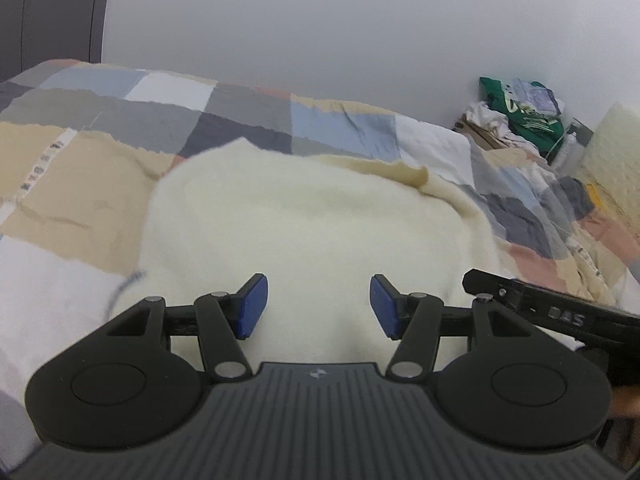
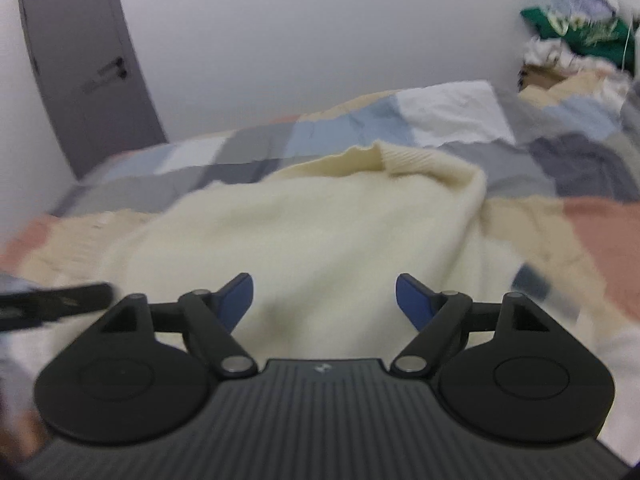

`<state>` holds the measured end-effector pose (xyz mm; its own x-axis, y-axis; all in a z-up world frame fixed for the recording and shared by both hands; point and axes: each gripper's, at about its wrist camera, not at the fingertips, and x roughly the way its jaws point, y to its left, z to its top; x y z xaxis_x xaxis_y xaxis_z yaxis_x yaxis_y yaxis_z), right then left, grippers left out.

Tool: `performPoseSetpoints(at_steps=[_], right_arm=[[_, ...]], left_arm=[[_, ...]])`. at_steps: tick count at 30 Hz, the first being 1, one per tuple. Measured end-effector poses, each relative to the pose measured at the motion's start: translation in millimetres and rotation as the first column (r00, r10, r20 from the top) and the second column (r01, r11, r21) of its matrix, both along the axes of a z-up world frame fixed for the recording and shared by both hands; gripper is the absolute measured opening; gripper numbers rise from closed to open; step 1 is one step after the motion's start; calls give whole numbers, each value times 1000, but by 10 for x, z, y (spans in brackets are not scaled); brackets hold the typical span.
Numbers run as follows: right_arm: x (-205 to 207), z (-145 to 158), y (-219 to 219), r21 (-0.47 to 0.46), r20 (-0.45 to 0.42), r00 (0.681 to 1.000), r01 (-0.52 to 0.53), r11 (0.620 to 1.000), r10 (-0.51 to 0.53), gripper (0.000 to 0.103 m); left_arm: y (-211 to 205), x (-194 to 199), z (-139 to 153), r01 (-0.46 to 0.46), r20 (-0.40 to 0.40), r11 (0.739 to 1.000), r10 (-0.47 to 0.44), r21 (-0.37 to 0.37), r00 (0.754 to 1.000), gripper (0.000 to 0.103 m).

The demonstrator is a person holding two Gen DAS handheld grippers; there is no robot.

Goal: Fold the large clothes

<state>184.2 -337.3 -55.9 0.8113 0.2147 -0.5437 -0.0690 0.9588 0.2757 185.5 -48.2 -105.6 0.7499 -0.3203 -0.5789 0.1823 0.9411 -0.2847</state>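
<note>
Patchwork bedspread (image 1: pixel 100 184) against white wall (image 1: pixel 320 32); cream sweater (image 1: pixel 304 232) lies ahead of left tongs (image 1: pixel 318 306) and right tongs (image 2: pixel 324 300), both released, empty.

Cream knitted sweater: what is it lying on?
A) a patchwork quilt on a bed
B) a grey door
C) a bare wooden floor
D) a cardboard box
A: the cream knitted sweater is spread over the checked patchwork quilt of grey, blue, white and beige squares, seen under it in both wrist views.
</note>
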Motion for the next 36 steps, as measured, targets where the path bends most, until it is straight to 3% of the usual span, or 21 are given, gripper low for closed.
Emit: performPoseSetpoints(at_steps=[5, 9, 16, 20, 24, 26, 30, 36], right_arm=[[-266, -36, 19, 160, -67, 997, -33, 987, 44, 80], [-265, -242, -62, 360, -184, 981, 11, 933, 59, 79], [-154, -491, -60, 458, -314, 947, 90, 885, 66, 81], [-118, -728, -96, 555, -414, 905, 167, 815, 96, 81], [-67, -850, -226, 582, -437, 900, 271, 766, 13, 81], [-61, -879, -331, 604, -426, 903, 330, 726, -56, 81], [-32, -1010, -451, 664, -440, 894, 391, 637, -91, 83], [-72, -846, -498, 749, -314, 945, 304, 588, -89, 83]], left_arm=[[-5, -152, -44, 9, -22, 999, -10, -31, 1000, 63], [16, -172, -45, 16, -30, 998, -18, -55, 999, 63], [50, -135, -77, 32, -55, 995, -38, -92, 998, 63], [118, -81, -123, 36, -92, 987, -51, -157, 994, 63], [134, -35, -195, 47, -145, 971, -83, -234, 986, 65], [124, -29, -217, 50, -154, 964, -93, -262, 984, 74], [207, 19, -336, 16, -217, 914, -113, -406, 970, 82], [314, 68, -532, -67, -330, 816, -155, -574, 931, 86]])
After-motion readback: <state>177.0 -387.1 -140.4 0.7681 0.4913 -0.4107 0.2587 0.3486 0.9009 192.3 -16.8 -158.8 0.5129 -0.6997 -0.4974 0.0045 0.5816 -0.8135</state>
